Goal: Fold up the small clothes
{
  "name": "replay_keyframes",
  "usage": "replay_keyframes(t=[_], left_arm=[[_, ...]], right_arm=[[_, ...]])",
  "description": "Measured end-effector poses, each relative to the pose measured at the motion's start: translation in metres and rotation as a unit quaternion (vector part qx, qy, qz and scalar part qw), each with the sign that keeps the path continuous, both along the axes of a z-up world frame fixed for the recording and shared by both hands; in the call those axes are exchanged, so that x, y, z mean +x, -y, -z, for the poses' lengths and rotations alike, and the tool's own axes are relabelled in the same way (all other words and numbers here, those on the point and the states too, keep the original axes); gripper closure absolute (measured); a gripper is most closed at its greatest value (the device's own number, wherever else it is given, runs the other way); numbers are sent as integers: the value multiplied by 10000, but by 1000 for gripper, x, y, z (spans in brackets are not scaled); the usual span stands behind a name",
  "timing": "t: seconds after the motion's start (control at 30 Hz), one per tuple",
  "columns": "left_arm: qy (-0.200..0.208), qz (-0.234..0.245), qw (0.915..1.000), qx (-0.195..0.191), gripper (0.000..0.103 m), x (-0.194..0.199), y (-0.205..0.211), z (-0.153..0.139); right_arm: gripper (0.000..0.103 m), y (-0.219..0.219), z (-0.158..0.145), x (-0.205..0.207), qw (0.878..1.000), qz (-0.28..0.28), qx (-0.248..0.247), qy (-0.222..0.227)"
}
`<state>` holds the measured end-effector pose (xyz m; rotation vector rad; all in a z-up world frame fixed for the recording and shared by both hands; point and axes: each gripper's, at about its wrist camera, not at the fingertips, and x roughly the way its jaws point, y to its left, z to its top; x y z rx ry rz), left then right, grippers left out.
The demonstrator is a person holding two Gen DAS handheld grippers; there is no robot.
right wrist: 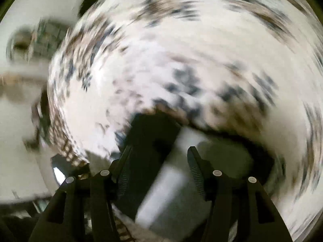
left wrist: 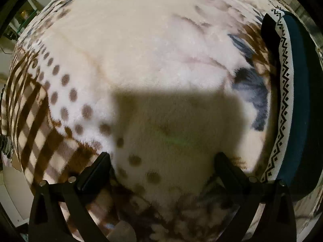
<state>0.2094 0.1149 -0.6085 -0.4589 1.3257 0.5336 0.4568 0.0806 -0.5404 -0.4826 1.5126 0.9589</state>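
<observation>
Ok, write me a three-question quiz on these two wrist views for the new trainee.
1. True or false: the left tool is shut on the patterned blanket.
2. In the left wrist view, where does the teal garment with the zigzag band lie? A: at the left edge. B: at the right edge. C: between the tool's fingers.
3. Fill in: the right tool stands open, but the rest of its view is hard to read because the picture is ____.

Key: 1 false, it is open with only blanket beyond it. 2 B. 3 blurred.
</observation>
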Motion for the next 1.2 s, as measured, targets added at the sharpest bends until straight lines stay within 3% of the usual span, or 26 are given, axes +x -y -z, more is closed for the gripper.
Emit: replay_keyframes(t=[0.1,0.13,0.17,0.23,0.3,0.37,0.4,0.5,0.6,0.63,0.67,0.73,0.8,0.87,0.93,1.0,1.03,1.13,1.2], left_arm=[[13,-30,10000,21,0,-5,2,-1],[13,-42,10000,26,0,-5,2,-1],[9,-44,10000,32,0,-4,3,-4],[12,-55,10000,23,0,-4,7,-7],[37,-53,10000,-1,0,-5,8,-8],[59,-43,10000,-26,0,-6,6,-7],[60,-24,10000,-27,0,-6,5,-7],[64,-3,10000,-59,0,-7,3,-8],[40,3,9999,-128,0,-8,2,-9],[31,23,9999,-136,0,-7,1,-9],[27,40,9999,-141,0,-7,0,-9],[-7,55,9999,-135,0,-7,-1,-8],[-67,66,9999,-118,0,-5,1,-7],[-95,62,9998,-134,0,-4,0,-7],[-83,68,9998,-143,0,-4,0,-7],[-66,86,9998,-137,0,-4,1,-6],[-63,96,9999,-129,0,-4,1,-6],[-102,111,9998,-152,0,-6,2,-6],[-99,59,9996,-256,0,-6,0,-15]], right_arm=[[47,-56,36,-6,9959,-701,-569,-108],[60,-67,44,-6,9942,-817,-690,-120],[101,-76,51,-2,9931,-850,-802,-64],[101,-80,61,14,9944,-425,-939,-236],[103,-71,66,40,9936,359,-912,-560],[103,-55,77,66,9850,1114,-1004,-852],[103,-50,78,75,9836,1275,-1010,-774],[103,-41,68,88,9828,1414,-692,-962],[98,-45,40,86,9898,1010,-286,-964],[79,-49,31,80,9926,730,-237,-941],[49,-53,27,73,9943,501,-264,-903],[34,-64,35,56,9955,-8,-572,-758],[35,-77,56,35,9895,-639,-1176,-550],[95,-81,72,24,9854,-925,-1378,-385],[97,-73,73,43,9925,-79,-1095,-529],[97,-50,84,73,9831,1087,-845,-1203],[97,-38,95,84,9729,1517,-786,-1557],[96,-22,106,90,9582,1885,-550,-2080],[92,-11,95,92,9494,1988,-130,-2428]])
